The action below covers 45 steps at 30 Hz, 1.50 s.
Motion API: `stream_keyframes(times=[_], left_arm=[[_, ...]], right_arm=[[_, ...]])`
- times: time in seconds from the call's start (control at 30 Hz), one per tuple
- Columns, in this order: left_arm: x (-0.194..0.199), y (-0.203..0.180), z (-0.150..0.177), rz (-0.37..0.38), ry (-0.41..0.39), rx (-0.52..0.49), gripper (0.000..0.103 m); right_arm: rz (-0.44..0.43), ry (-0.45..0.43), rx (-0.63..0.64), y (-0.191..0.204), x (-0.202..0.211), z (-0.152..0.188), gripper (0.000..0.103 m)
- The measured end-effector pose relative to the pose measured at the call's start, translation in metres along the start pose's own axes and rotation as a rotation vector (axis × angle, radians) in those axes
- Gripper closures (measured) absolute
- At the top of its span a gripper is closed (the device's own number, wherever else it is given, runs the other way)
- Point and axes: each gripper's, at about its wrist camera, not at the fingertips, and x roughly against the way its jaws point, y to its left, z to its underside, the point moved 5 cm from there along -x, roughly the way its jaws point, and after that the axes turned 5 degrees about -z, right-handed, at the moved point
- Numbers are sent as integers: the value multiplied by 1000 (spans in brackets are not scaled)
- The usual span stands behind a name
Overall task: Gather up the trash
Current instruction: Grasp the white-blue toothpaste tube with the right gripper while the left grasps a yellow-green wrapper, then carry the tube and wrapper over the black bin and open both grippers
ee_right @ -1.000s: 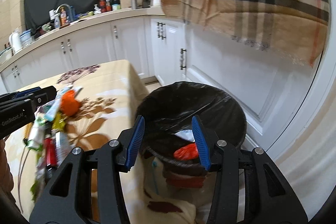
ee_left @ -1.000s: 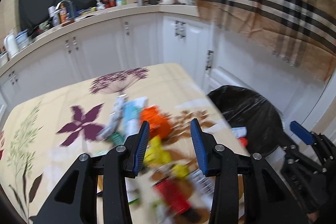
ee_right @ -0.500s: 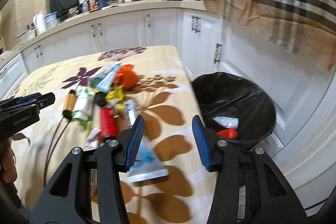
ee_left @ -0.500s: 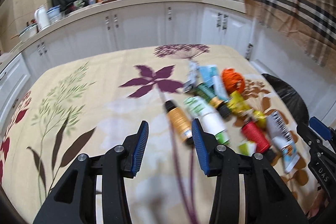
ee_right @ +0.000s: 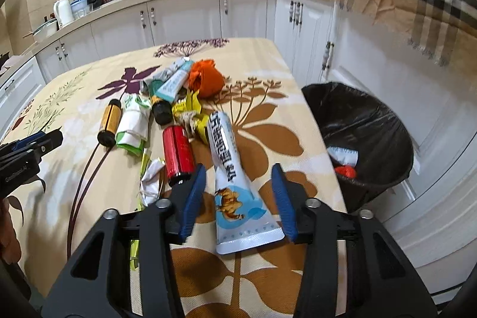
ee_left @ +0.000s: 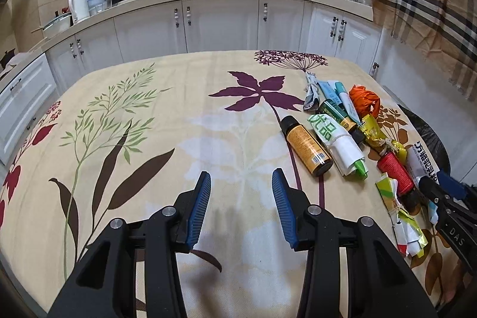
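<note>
One white-and-blue tube [ee_right: 231,169], flat on the counter [ee_left: 149,139]; long axis runs away from the right hand-held gripper [ee_right: 238,192], whose jaws, just closing, straddle its crimped end without touching. Cap hidden among litter. Left hand-held gripper [ee_left: 241,207] released, empty.

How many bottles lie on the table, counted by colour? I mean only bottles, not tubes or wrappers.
Orange-labelled bottle: 1
Green bottle: 1
Red bottle: 1
Total: 3 bottles, all lying on their sides.
</note>
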Motion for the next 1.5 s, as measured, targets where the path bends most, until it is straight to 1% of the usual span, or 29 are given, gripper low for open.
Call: stream_keyframes(times=[0.03, 0.17, 0.3, 0.4, 0.47, 0.6, 0.67, 0.77, 0.93, 1.0, 1.1, 1.17, 1.2, 1.33, 1.5], left_arm=[[0, 0, 1, 3, 0, 0, 60], [3, -6, 3, 18, 0, -3, 57], [7, -23, 5, 48, 0, -24, 56], [12, -39, 7, 82, -1, -41, 53], [16, -50, 8, 96, -5, -54, 52], [27, -76, 9, 126, -30, -90, 51], [32, -87, 11, 139, -34, -105, 48], [36, -106, 16, 161, -32, -128, 46], [31, -128, 28, 146, -22, -185, 46], [28, -132, 34, 145, -7, -199, 48], [25, -136, 40, 149, 4, -216, 58], [24, -138, 43, 153, 11, -226, 73], [22, -138, 45, 158, 21, -228, 76], [21, -133, 47, 165, 28, -217, 83], [26, -124, 47, 169, 24, -198, 84]], right_arm=[[-8, 12, 0, 0, -2, 2, 75], [-12, 7, 6, 1, 0, 3, 77], [-5, -23, 1, -1, 9, 2, 78], [9, -41, -1, -6, 14, 1, 78], [15, -53, -11, -12, 19, 1, 78], [35, -77, -29, -26, 29, 4, 78], [41, -86, -37, -33, 33, 5, 78], [44, -98, -59, -43, 37, 9, 78], [41, -111, -93, -58, 41, 14, 78], [39, -113, -101, -61, 42, 15, 78], [34, -116, -108, -63, 43, 18, 78], [31, -116, -109, -63, 43, 19, 78], [28, -115, -108, -62, 43, 19, 78], [24, -116, -102, -58, 42, 19, 78], [24, -120, -91, -53, 43, 16, 78]])
